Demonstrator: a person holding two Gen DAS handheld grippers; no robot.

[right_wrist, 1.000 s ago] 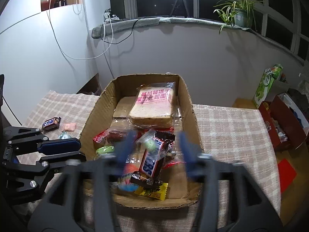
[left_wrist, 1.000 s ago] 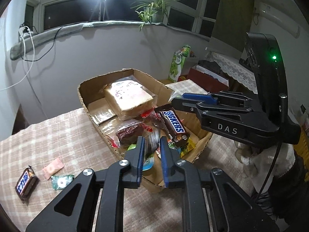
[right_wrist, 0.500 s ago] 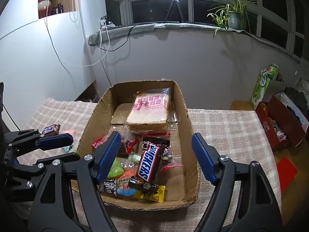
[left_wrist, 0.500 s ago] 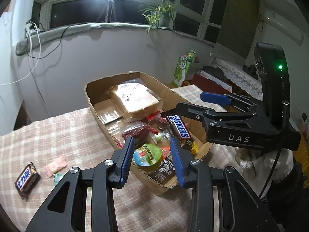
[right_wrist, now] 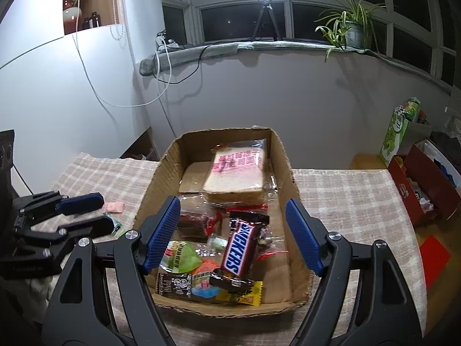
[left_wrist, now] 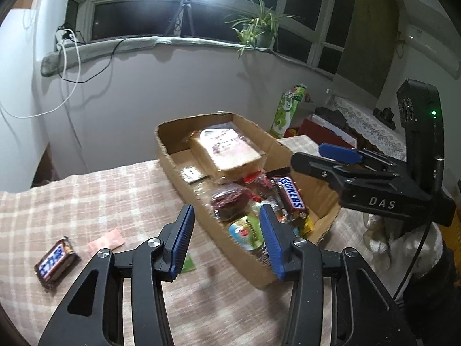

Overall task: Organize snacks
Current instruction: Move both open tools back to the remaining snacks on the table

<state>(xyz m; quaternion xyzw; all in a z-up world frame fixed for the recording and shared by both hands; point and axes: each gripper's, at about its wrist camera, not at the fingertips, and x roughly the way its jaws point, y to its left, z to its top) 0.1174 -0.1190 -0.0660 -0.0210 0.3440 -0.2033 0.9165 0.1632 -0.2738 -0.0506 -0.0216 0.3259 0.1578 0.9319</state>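
Note:
An open cardboard box [right_wrist: 288, 173] on the checked tablecloth holds a wrapped bread slice [right_wrist: 236, 178], a Snickers bar [right_wrist: 240, 248], a green-lidded jelly cup [right_wrist: 181, 255] and several other snacks. My right gripper [right_wrist: 232, 201] hovers open over the box's near end, with nothing between its pads. My left gripper [left_wrist: 225, 210] is at the box's [left_wrist: 170, 158] left wall with its jaws opening. Nothing is pressed between them, and the jelly cup [left_wrist: 246, 232] lies in the box beyond them. Left of the box lie a chocolate bar [left_wrist: 54, 262], a pink candy [left_wrist: 106, 239] and a green packet [left_wrist: 188, 263].
A green carton [right_wrist: 397, 132] and a red box [right_wrist: 423, 190] stand beyond the table's right edge. A white wall runs behind the table, with a potted plant [right_wrist: 348, 28] and a ring light on the sill above. The right gripper [left_wrist: 314, 155] reaches over the box's right side.
The left gripper, earlier shut on the jelly cup over the box, has opened and drawn back to the left wall; the cup now lies in the box. The right gripper has hardly moved.

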